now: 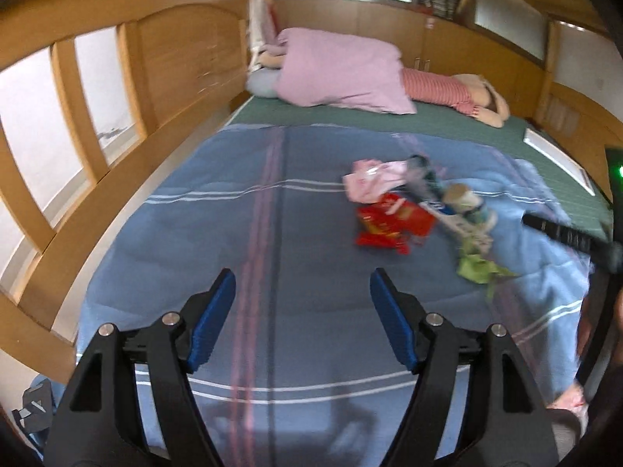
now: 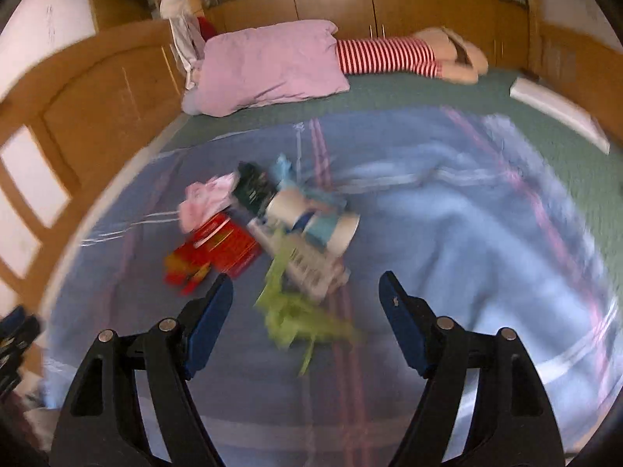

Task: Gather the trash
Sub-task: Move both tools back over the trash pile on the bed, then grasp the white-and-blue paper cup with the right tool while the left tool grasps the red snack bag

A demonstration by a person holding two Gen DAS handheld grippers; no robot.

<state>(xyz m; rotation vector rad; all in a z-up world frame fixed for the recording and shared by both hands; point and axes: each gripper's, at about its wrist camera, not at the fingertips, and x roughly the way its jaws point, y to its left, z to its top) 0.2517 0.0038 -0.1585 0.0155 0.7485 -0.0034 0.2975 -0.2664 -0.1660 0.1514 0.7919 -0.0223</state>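
A pile of trash lies on the blue striped blanket (image 1: 233,241): a red snack wrapper (image 1: 393,222), a pink wrapper (image 1: 373,179), a dark green packet (image 2: 253,186), a paper cup (image 1: 467,202), a white box (image 2: 311,268) and a crumpled green wrapper (image 1: 479,268). My left gripper (image 1: 303,284) is open and empty, short of the pile and to its left. My right gripper (image 2: 305,286) is open and empty, with the green wrapper (image 2: 296,315) lying between its fingers' line of sight. The right gripper's finger shows in the left wrist view (image 1: 560,233).
The bed has a green sheet (image 2: 389,93), a pink pillow (image 2: 268,66) and a striped plush toy (image 2: 393,54) at its head. A wooden bed frame (image 1: 128,124) runs along the left. A white flat object (image 2: 557,113) lies at the right edge.
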